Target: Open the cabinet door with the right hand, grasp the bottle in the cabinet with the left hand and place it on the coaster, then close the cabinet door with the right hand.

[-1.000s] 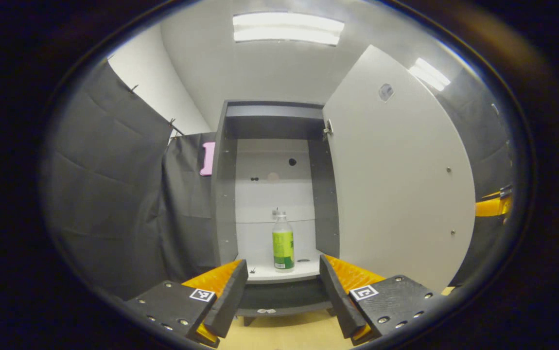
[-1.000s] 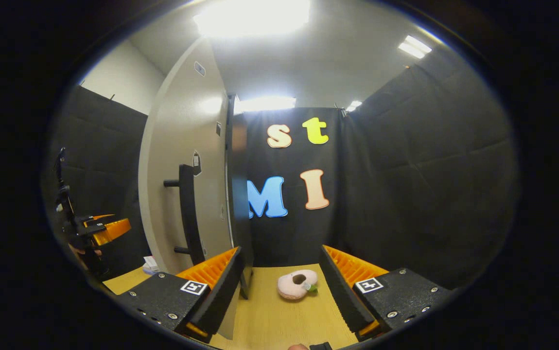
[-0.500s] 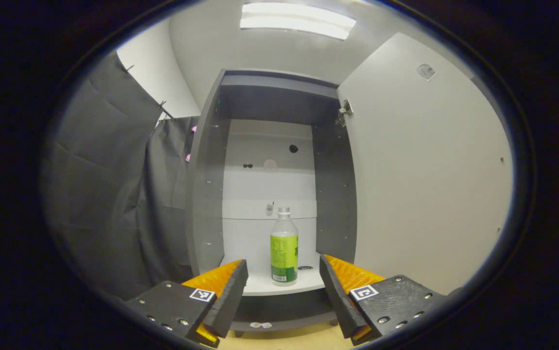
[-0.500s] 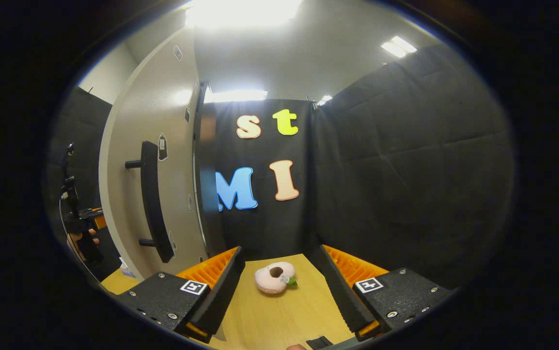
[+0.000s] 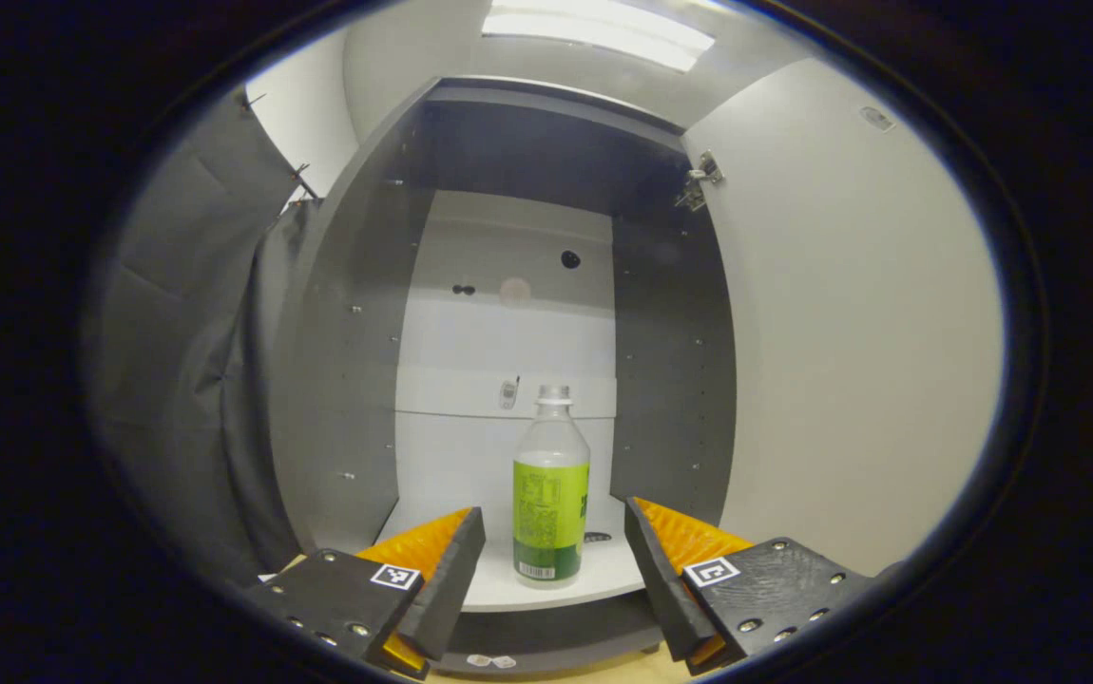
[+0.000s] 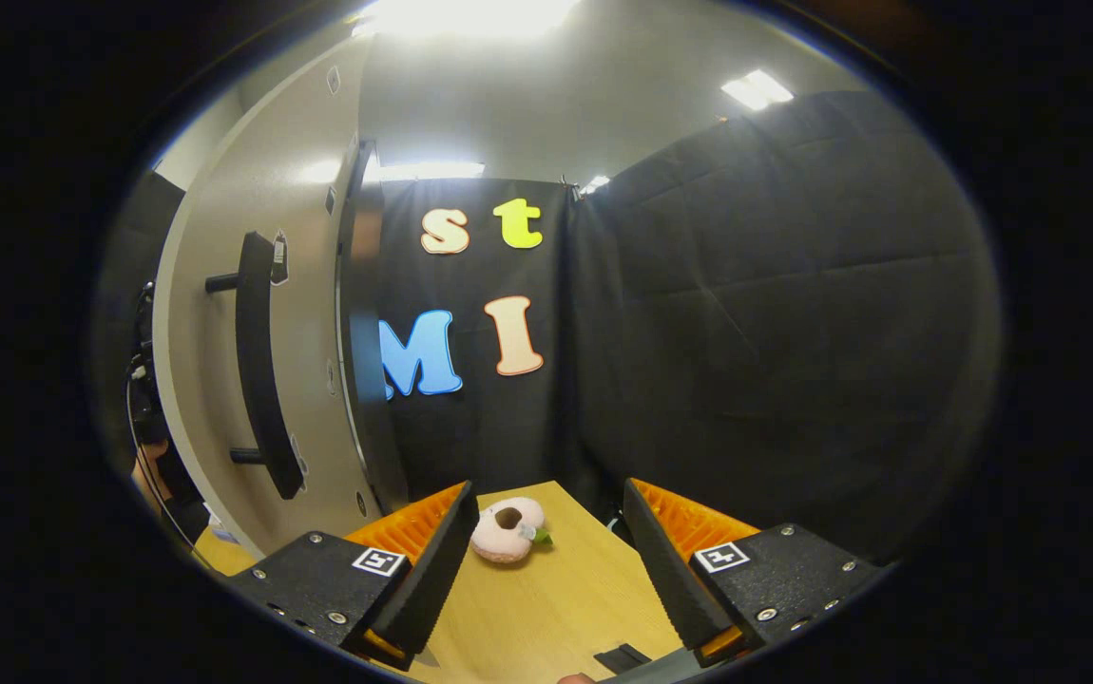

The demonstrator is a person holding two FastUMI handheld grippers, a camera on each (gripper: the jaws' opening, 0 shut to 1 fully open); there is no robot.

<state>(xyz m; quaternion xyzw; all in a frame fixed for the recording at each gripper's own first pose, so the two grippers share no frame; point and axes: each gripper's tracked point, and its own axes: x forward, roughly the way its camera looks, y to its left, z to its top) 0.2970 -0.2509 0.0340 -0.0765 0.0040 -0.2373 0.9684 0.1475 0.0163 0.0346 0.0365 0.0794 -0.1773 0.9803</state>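
Observation:
In the left gripper view a clear bottle point(image 5: 551, 489) with a green label stands upright on the white floor of the open grey cabinet point(image 5: 347, 361). My left gripper point(image 5: 554, 579) is open just in front of the bottle, one finger on either side, not touching it. The white cabinet door point(image 5: 851, 351) stands swung open on the right. In the right gripper view my right gripper point(image 6: 545, 570) is open and holds nothing. The door's outer face point(image 6: 309, 313) with its dark bar handle point(image 6: 257, 366) lies to its left.
A pink doughnut-shaped soft toy point(image 6: 506, 530) lies on the wooden table point(image 6: 546, 608) ahead of the right gripper. A small dark flat piece point(image 6: 621, 657) lies near the table's front edge. Black cloth walls close in the right side and the back.
My left gripper has moved forward toward the cabinet, so the bottle looms larger between its fingers. The right gripper has drifted rightward and away from the door; the handle now sits farther left.

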